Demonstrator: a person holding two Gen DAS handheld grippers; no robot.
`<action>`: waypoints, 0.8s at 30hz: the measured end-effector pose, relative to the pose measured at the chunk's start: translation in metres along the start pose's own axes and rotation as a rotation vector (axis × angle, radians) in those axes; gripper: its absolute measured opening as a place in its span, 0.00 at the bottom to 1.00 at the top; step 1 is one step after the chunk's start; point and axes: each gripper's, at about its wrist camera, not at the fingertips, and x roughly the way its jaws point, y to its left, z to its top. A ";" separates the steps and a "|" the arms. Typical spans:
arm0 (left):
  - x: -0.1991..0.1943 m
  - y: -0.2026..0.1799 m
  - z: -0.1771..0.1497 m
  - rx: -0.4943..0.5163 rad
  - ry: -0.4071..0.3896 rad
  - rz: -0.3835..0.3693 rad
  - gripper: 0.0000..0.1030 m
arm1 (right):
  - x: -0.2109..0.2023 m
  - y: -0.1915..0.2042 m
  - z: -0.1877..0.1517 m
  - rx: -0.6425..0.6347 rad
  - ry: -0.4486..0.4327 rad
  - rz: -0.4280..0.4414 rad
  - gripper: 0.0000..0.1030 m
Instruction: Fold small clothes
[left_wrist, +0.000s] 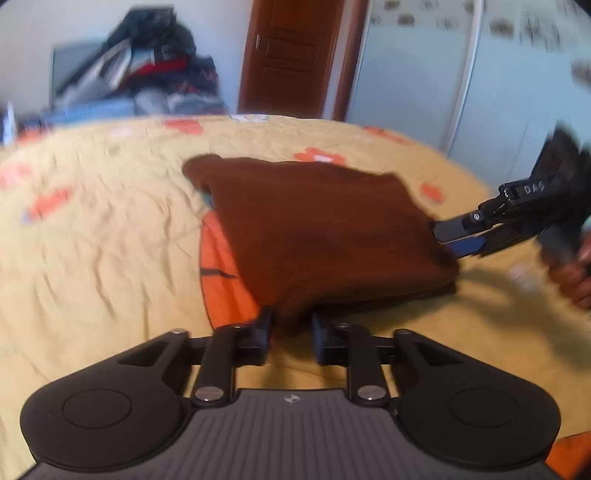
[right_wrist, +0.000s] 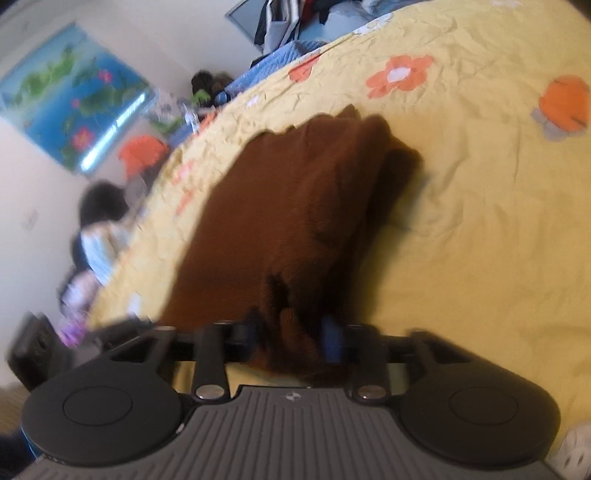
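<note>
Garment: a brown fleece piece (left_wrist: 317, 229), folded, lies on the yellow flowered bedspread (left_wrist: 103, 236) at mid-frame in both views; blur smears its edges.
Left gripper: left gripper (left_wrist: 291, 332) at lower centre of the left wrist view, fingers apart, the garment's near corner hanging between them; whether the pads press on it cannot be told.
Right gripper: right gripper (right_wrist: 295, 338) at lower centre of its own view, fingers apart with the garment's near edge bunched between them; contact is lost in blur. In the left wrist view it enters at the right edge, tips at the garment's right side.
Hand: a hand (left_wrist: 576, 277) on that gripper's handle is cut off by the right frame edge.
Background: a clothes pile (left_wrist: 147, 66) upper left, a wooden door (left_wrist: 291, 55) top centre, both soft.
Person: a blurred seated person (right_wrist: 99, 229) at left of the right wrist view.
</note>
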 end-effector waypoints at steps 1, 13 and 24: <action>-0.008 0.011 0.001 -0.080 -0.011 -0.057 0.53 | -0.010 -0.001 0.000 0.025 -0.038 0.026 0.75; 0.054 0.060 0.013 -0.582 0.099 -0.233 0.19 | 0.031 -0.017 0.006 0.138 0.067 0.071 0.31; -0.007 0.009 -0.001 -0.192 0.073 -0.026 0.33 | 0.007 -0.007 -0.034 0.079 0.102 0.127 0.55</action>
